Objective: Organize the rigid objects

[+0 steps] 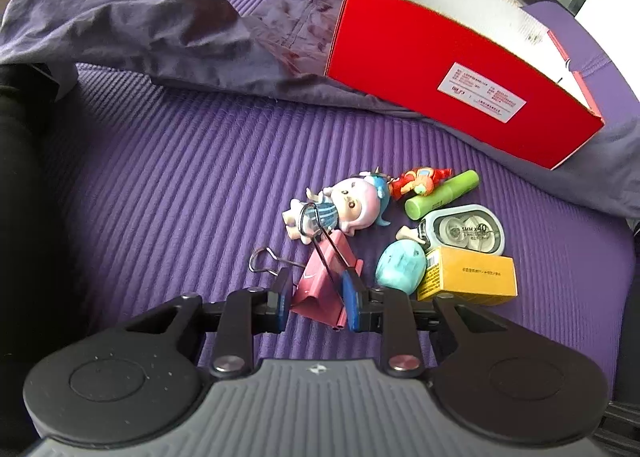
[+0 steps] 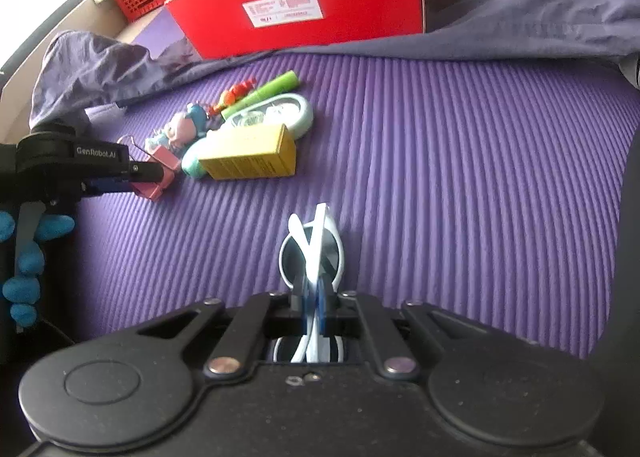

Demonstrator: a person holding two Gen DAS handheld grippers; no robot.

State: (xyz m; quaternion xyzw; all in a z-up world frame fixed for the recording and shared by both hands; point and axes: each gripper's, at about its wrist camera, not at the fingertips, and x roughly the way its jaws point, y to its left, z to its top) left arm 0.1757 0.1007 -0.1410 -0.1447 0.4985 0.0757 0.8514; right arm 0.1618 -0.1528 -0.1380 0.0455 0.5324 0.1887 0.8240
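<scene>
Two grippers were down on the purple ribbed mat (image 1: 160,185) when you reached this moment. Your left gripper (image 1: 318,289) had its jaws closed most of the way onto the pink binder clip (image 1: 320,281), pads pressing its sides, one wire handle (image 1: 262,259) sticking out past the left finger. Your right gripper (image 2: 313,293) was clamped tight on the white sunglasses (image 2: 312,253), folded arms pinched between the blue pads, the dark lenses lying on the mat just ahead.

Beyond the clip, near the mat's middle, lay a loose cluster: a pink-haired doll (image 1: 340,205), a small red and orange figure (image 1: 420,179), a green tube (image 1: 442,193), a correction tape dispenser (image 1: 466,231), a teal egg-shaped toy (image 1: 400,267) and a yellow box (image 1: 468,277) touching it.

Toward the mat's far edge stood the open red box (image 1: 452,89), resting partly on a crumpled grey-blue cloth (image 1: 120,17). Your blue-gloved hand (image 2: 28,257) showed at the left edge of the right wrist view.
</scene>
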